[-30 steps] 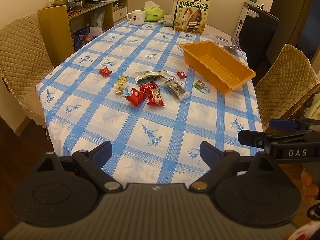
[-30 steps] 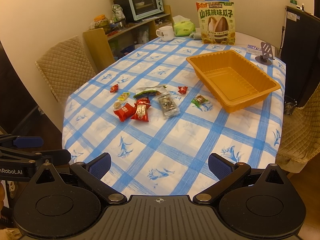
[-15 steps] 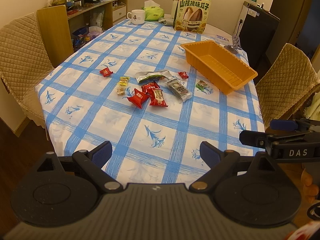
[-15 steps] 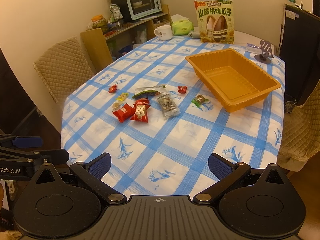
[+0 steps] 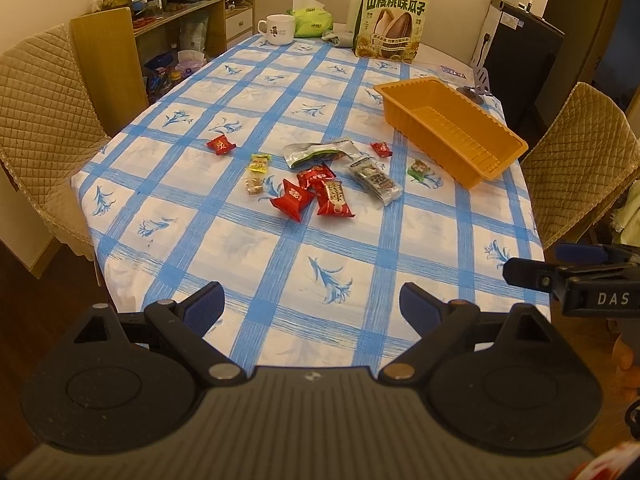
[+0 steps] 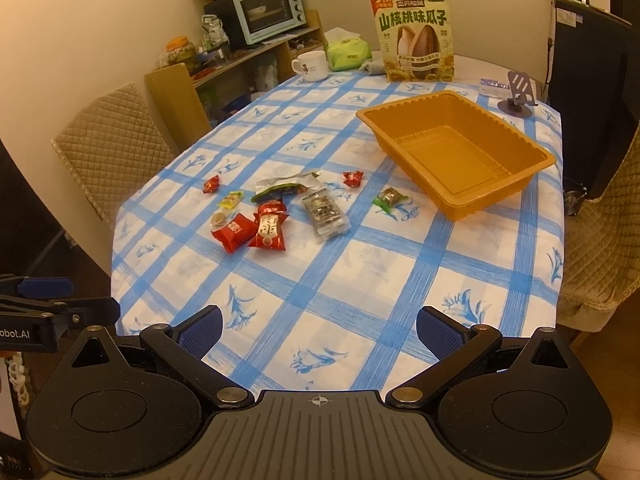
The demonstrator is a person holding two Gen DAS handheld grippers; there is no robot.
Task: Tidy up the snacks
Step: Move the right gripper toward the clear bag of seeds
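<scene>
Hovering wide open and empty, left gripper (image 5: 311,306), right gripper (image 6: 318,326) marked "DAS", seed bag (image 6: 416,38) with Chinese lettering

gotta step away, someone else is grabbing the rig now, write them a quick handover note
Left gripper: open, holding nothing, hovering above the near end of the table.
Right gripper: open, holding nothing, also at the near end.
Orange tray: no snacks in it, on the table's right side.
Snacks: all loose mid-table, including two red packets, a clear packet and a green candy nearest the tray.
Done: nothing yet.
Left: move every snack into the tray.
</scene>
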